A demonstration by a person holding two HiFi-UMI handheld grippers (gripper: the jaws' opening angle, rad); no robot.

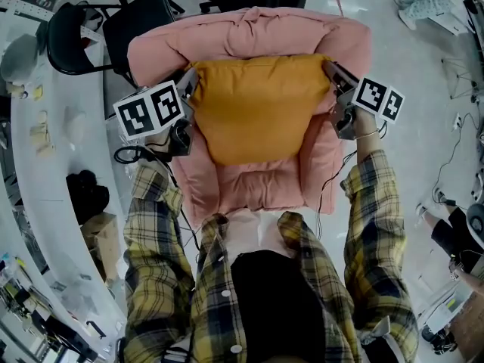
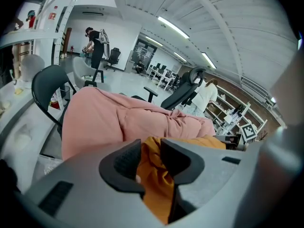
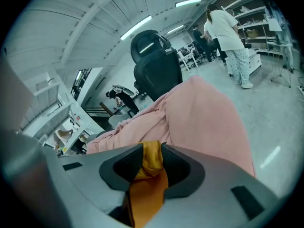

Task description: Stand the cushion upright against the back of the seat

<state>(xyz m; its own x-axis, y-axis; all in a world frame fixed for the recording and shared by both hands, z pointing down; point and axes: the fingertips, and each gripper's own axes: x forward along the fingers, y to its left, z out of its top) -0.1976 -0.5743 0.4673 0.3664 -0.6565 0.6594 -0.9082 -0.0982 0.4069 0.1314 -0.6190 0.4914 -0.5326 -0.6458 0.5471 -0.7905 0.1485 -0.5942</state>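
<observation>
The orange cushion [image 1: 257, 104] is seen mid-frame on the pink seat [image 1: 249, 195], its top edge laid against the seat back [image 1: 249, 29], so the standing looks largely done. Its upper corners are flanked by the left gripper [image 2: 151, 150] and right gripper [image 3: 152, 152] — jaws part-open, fabric between the pads, apparently not pinched. Only withdrawal is judged to be left — provided the cushion stays up.

We've got a curved white counter [image 1: 57, 203] out past the left gripper [image 1: 187, 80], black office chairs [image 1: 140, 17] ahead of it. Past the right gripper [image 1: 333, 72] it's pale shiny floor [image 1: 423, 44], and strip lights [image 2: 173, 27] run overhead.
</observation>
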